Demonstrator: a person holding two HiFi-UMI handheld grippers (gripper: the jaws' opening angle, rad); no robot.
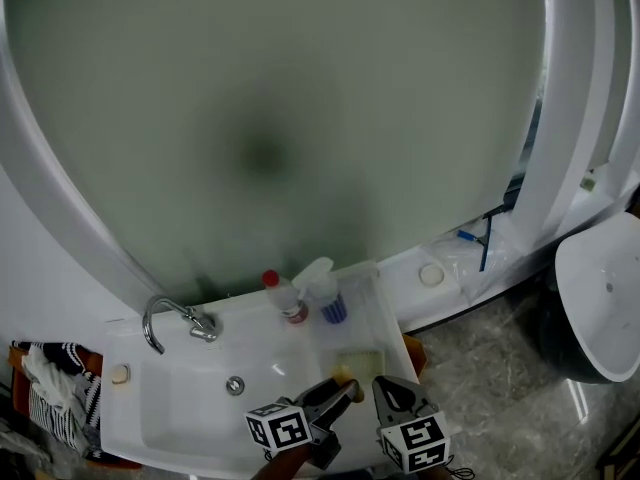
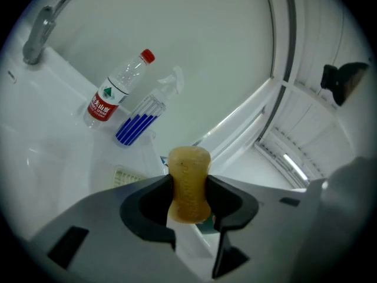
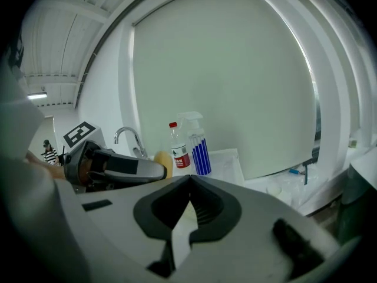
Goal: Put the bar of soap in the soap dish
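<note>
Left gripper (image 2: 188, 188) jaws clamped on bar of soap (image 2: 188, 164), soap dish (image 2: 125, 174) just ahead-left of tips, right gripper (image 3: 187, 184) jaws together on nothing; best to centre over dish, lower, seat soap flat before releasing.

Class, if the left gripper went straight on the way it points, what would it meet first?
Probably the white curved frame below the frosted glass panel, though depth is unclear. The left gripper, holding the tan bar of soap, aims above the pale slotted soap dish.
</note>
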